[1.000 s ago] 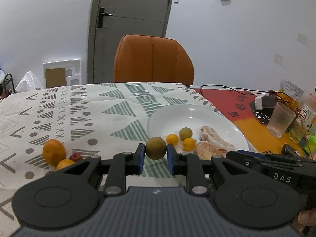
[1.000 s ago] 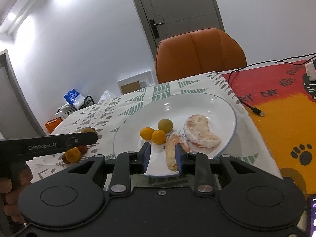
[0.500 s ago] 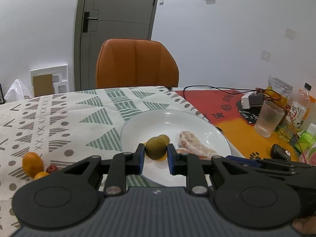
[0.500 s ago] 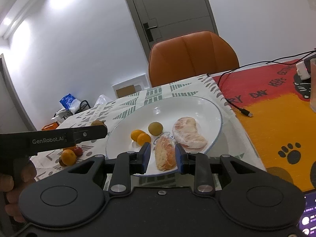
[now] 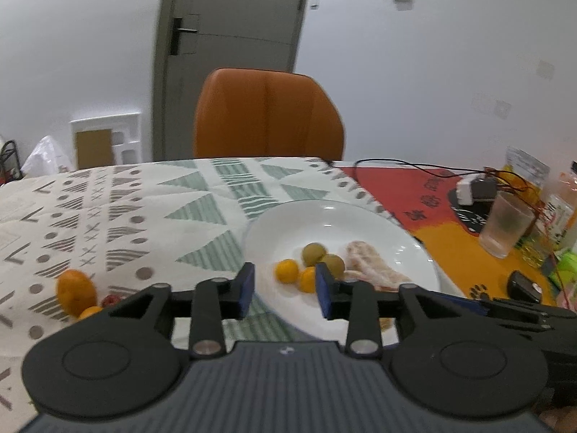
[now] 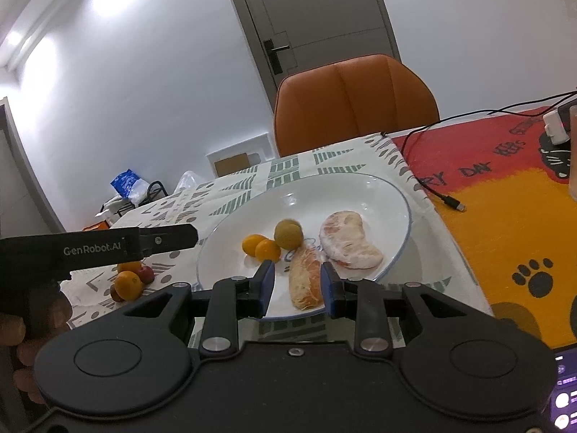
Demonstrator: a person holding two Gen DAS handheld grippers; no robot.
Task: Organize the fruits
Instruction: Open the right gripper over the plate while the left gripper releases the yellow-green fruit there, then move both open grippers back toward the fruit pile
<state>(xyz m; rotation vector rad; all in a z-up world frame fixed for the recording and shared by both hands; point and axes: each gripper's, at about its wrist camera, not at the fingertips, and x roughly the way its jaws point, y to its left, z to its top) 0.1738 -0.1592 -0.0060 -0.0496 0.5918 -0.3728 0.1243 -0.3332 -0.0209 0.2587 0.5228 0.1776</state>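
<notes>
Claws first: my left claw (image 5: pixel 285 290) had just been opening, its blue pads (image 5: pixel 246 288) spread apart with nothing pinched between them. Just past its tips, on the white plate (image 5: pixel 360 223), sat two green fruits (image 5: pixel 313 253) touching each other, the nearer one (image 5: pixel 333 265) right beside the right-hand pad, with two small orange fruits (image 5: pixel 287 270) just in front and to their left. Right of those lay peeled citrus pieces (image 5: pixel 368 269). Off to the left of that claw, on the patterned cloth over the surface (image 5: pixel 108 216), waited an orange (image 5: pixel 74 296), a smaller orange fruit (image 5: pixel 89 312) and a small red fruit (image 5: pixel 111 300), bunched together and well apart from the plate.

My right claw (image 6: pixel 296 287) stood over the plate's near rim with its pads only slightly parted, framing the near end of a peeled citrus slice (image 6: pixel 306 281); I could not tell whether the pads pressed on it. Beyond it lay the larger peeled segment (image 6: pixel 348 240). Farther back an orange chair (image 5: pixel 267 115) stood against the surface's far edge, and a grey door (image 5: pixel 230 43) behind that.
</notes>
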